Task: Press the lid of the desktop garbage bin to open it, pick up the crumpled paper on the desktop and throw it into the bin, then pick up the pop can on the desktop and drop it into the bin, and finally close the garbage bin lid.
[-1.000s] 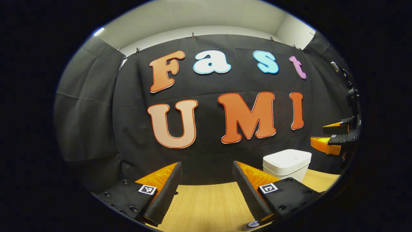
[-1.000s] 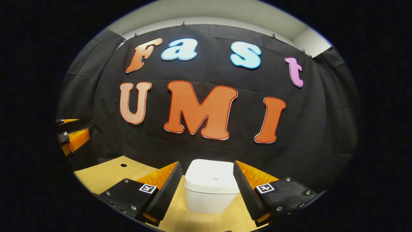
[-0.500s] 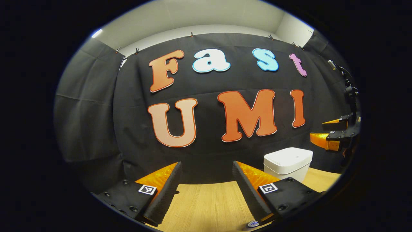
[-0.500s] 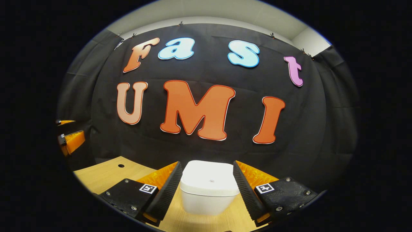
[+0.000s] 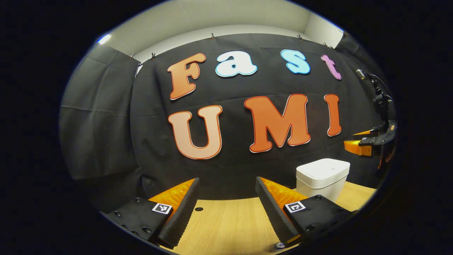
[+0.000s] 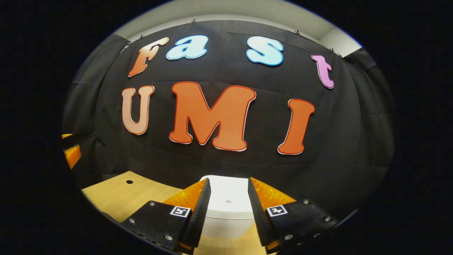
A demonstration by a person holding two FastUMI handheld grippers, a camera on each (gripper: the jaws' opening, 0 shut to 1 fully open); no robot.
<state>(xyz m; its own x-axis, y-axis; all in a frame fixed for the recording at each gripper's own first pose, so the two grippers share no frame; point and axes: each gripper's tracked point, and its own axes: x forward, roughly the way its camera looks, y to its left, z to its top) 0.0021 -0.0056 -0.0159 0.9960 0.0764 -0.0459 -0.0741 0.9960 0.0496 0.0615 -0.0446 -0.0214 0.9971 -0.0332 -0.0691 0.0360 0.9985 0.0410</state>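
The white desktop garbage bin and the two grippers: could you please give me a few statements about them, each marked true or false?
1. The white plastic garbage bin has its lid closed. True.
2. The right gripper is shut on a crumpled paper. False: its fingers are apart and hold nothing, with the bin between them in the right gripper view.
3. The left gripper is open over the light wooden desktop. True.
4. The bin lies tipped on its side. False: it stands upright.
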